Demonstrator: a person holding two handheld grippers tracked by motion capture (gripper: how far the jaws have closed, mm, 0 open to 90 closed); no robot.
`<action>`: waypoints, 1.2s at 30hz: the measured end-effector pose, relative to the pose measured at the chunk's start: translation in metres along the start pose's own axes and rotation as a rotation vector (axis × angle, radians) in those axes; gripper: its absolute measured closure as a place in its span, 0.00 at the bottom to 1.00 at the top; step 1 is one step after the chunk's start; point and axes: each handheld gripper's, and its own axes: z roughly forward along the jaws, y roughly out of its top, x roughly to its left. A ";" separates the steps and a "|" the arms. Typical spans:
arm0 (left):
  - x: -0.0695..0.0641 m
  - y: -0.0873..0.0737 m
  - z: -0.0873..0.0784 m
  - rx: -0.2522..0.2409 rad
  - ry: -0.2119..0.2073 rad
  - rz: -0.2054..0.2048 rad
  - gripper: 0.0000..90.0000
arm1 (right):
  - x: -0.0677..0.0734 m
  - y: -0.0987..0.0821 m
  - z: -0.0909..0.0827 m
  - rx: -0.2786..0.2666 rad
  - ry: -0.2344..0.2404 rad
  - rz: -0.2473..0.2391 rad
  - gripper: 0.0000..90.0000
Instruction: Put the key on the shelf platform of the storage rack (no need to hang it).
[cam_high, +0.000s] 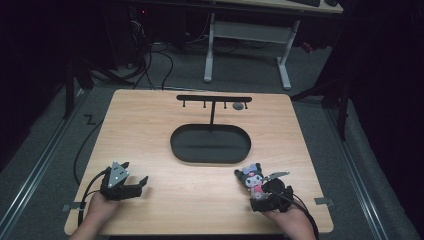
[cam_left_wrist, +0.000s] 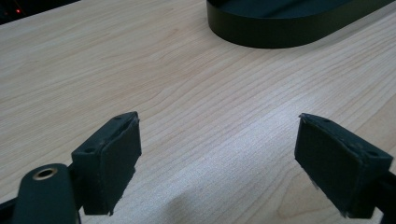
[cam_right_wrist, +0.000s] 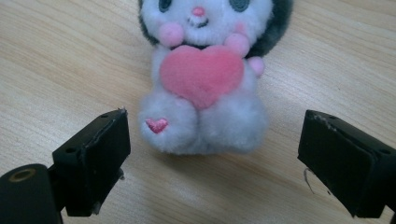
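A small plush toy (cam_high: 251, 177) with a white face, dark ears and a pink heart (cam_right_wrist: 201, 74) lies on the wooden table at the front right. My right gripper (cam_high: 257, 190) is open just behind it, its jaws (cam_right_wrist: 215, 154) on either side of the toy's feet without touching. A silvery clip (cam_high: 278, 175) sticks out beside the toy. At the front left, my left gripper (cam_high: 136, 186) rests open on bare wood (cam_left_wrist: 219, 149) with nothing between its pads. A black stand with an oval base (cam_high: 210, 145) and a hook bar (cam_high: 214, 98) occupies the table's middle.
A small grey item (cam_high: 238, 106) hangs from the hook bar near its right end. The oval base's wall (cam_left_wrist: 280, 28) lies ahead of the left gripper. Behind the table are a white-legged desk (cam_high: 285, 60) and floor cables (cam_high: 150, 65).
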 end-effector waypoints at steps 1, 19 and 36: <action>0.000 0.000 0.000 0.001 0.000 0.001 0.17 | 0.001 0.002 0.000 0.011 0.002 -0.007 0.10; 0.000 0.000 0.000 0.003 0.001 0.003 0.17 | 0.003 0.032 -0.002 0.197 0.010 -0.060 0.17; 0.000 0.000 0.000 0.000 -0.002 0.001 0.17 | 0.009 0.050 0.008 0.299 0.030 -0.057 0.30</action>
